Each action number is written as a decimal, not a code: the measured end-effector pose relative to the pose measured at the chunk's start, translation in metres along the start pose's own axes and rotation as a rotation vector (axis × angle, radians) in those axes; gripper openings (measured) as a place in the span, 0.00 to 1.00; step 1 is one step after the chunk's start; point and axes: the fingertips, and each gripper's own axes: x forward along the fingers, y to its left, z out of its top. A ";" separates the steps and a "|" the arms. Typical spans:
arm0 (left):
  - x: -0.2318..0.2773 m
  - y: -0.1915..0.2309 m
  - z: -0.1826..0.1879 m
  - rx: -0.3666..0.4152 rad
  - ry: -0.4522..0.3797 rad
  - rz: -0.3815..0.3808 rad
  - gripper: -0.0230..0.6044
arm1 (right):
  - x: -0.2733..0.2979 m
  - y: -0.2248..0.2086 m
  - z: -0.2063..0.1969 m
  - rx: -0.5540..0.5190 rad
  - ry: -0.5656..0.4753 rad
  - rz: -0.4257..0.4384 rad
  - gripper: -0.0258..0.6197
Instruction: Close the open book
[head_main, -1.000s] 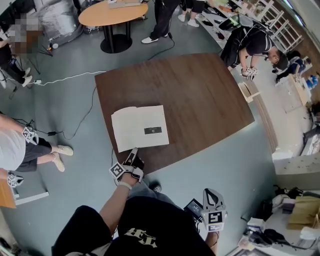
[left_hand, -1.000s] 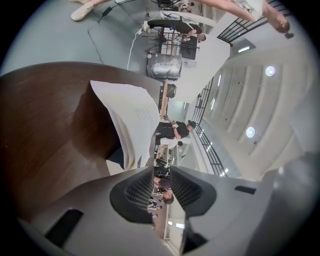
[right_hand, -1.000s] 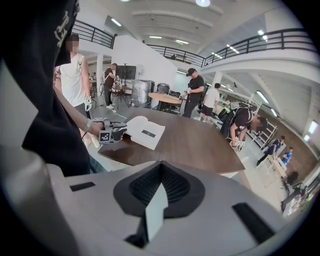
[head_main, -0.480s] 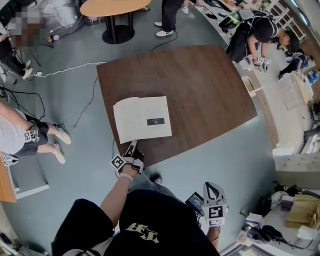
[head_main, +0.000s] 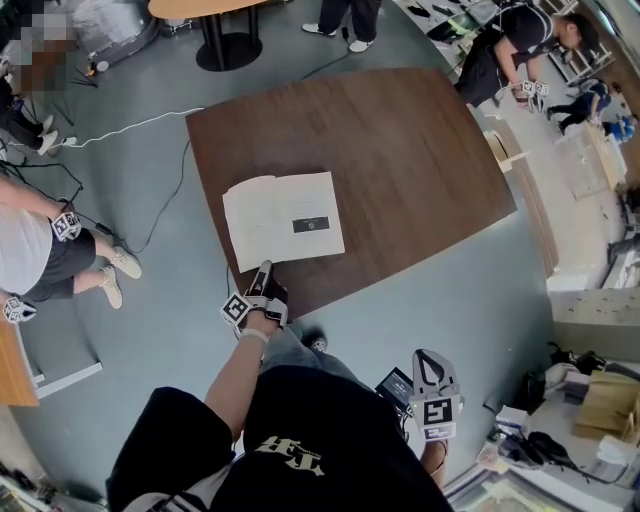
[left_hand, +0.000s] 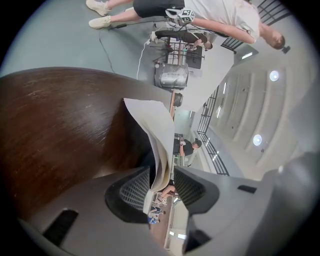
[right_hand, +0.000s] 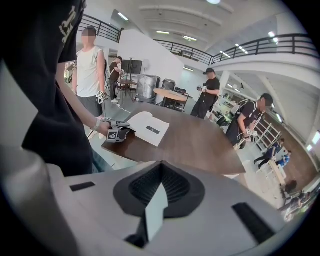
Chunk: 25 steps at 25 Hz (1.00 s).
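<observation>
book (head_main: 283, 218) just ahead of left gripper (head_main: 262, 272), its jaws just opening, loose around a page (left_hand: 155, 135); right gripper (head_main: 430, 360) clenched, well apart.

Head view: looks steeply down on the whole table (head_main: 400, 180). Left gripper view: rolled sideways, close at its near edge. Right gripper view: from near right, shares table and book (right_hand: 142, 125).

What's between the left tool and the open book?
Nothing: the left gripper view shows a pale sheet of the book between the jaws of the left tool; they have just been opening and do not clamp it.
</observation>
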 end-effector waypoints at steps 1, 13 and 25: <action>0.001 0.001 0.001 0.001 -0.001 -0.003 0.25 | 0.000 0.000 0.000 -0.005 0.004 0.001 0.02; 0.013 0.005 0.015 0.003 -0.033 -0.024 0.25 | 0.003 0.006 0.003 -0.028 0.024 0.011 0.02; 0.011 -0.004 0.020 0.070 -0.048 -0.026 0.07 | 0.001 0.008 0.012 0.006 -0.008 0.006 0.02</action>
